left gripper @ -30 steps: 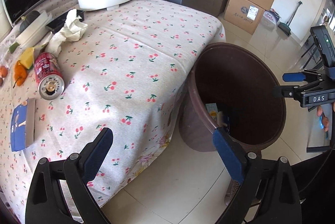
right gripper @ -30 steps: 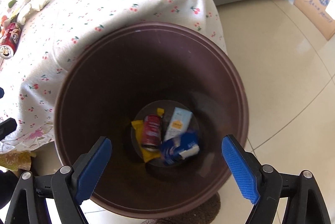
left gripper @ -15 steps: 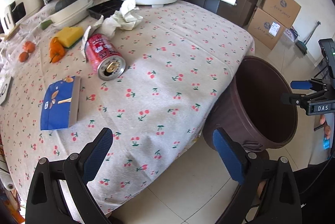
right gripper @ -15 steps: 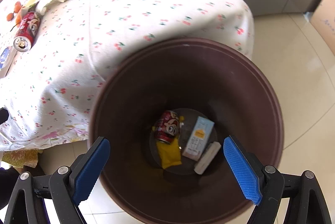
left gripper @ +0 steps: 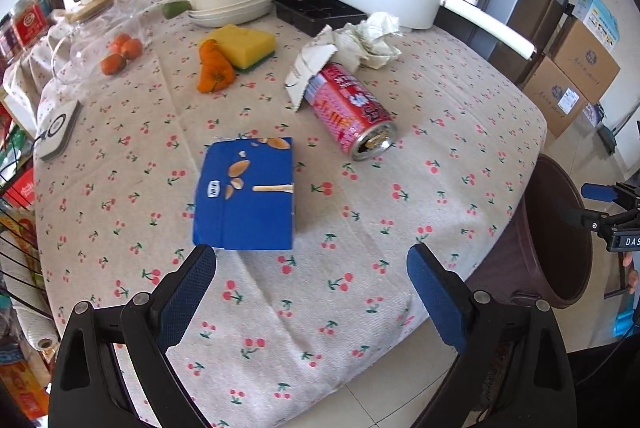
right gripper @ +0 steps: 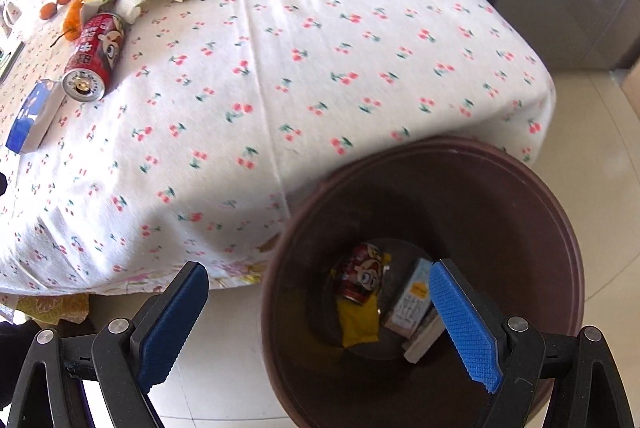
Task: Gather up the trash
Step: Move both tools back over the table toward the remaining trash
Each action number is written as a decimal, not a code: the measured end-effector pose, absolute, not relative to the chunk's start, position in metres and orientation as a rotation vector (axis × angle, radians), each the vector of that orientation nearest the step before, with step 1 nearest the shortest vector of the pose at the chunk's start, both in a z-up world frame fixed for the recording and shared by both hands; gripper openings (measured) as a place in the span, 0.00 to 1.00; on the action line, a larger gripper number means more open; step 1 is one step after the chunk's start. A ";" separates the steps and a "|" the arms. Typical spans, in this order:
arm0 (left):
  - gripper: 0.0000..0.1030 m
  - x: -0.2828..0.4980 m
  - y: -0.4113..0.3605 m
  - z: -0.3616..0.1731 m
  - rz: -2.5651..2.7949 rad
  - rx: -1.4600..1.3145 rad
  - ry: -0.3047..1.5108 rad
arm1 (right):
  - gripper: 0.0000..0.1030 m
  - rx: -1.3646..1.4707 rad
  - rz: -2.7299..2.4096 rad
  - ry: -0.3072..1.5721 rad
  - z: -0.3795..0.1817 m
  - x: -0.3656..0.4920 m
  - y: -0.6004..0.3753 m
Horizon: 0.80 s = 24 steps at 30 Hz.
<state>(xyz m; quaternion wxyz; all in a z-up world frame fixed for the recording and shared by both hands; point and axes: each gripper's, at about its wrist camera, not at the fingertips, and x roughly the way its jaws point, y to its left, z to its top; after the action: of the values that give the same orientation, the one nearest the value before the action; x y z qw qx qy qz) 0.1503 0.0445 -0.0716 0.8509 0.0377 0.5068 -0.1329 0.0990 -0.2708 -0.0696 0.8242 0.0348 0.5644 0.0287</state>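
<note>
Ahead of the left tongs, a blue carton (left gripper: 246, 194), a red can (left gripper: 352, 114) and crumpled paper (left gripper: 370, 40) are seen lying on the cherry-print table (left gripper: 460, 132).

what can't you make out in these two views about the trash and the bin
- Bin, right wrist view: the right hand-held gripper finger covers part of the cartons at the bottom; their print is too small to read.
- Bin in left wrist view: inside hidden by its own wall, cut by the edge.
- Blue box: foreshortened at the frame edge.
- Crumpled paper: covers the red can's far end.
</note>
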 end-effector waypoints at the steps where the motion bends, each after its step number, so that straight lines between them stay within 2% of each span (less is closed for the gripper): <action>1: 0.95 0.155 0.051 -0.073 -0.274 0.063 1.076 | 0.90 0.071 0.066 1.199 -0.068 0.103 -0.267; 14: 0.95 0.212 0.061 -0.108 -0.229 0.029 1.173 | 0.92 0.079 0.125 1.192 -0.062 0.149 -0.223; 24: 0.95 0.239 0.072 -0.122 -0.145 -0.106 1.201 | 0.92 0.082 0.117 1.207 -0.067 0.160 -0.222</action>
<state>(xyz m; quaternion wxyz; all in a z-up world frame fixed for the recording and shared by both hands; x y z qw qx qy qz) 0.2391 0.0723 -0.1216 0.8213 -0.0496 0.5642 -0.0683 0.1600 -0.2221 -0.0670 0.8211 0.0387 0.5669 0.0550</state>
